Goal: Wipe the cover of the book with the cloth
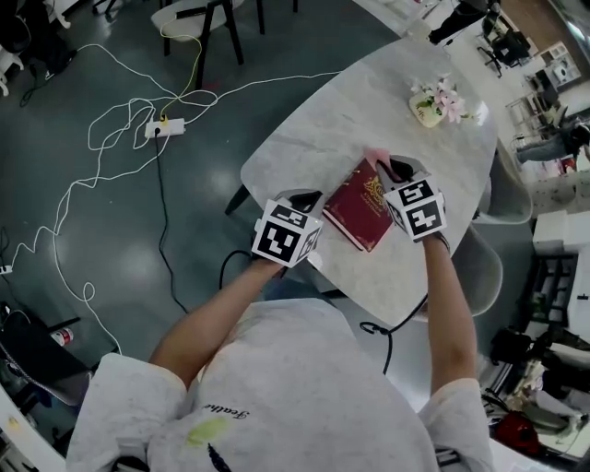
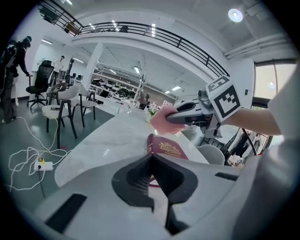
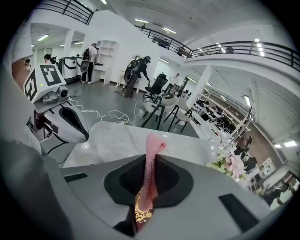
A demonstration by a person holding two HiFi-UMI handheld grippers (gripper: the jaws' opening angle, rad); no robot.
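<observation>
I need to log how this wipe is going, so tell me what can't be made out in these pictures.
Gold print on the book: too small to read in any view.
The cloth: in the head view the right gripper hides most of it.
Cloth-to-cover contact: in the right gripper view the jaws, shut on the cloth, block it.
The book's near corner: in the head view the left gripper covers it.

Pretty big open hall: white marble worktop [image 1: 313, 138] on a dark glossy floor [image 1: 120, 277], cable tangle [image 1: 120, 138] sprawled at 10 o'clock, chair [image 1: 184, 14] at 12, balcony railing [image 2: 154, 31] overhead.
</observation>
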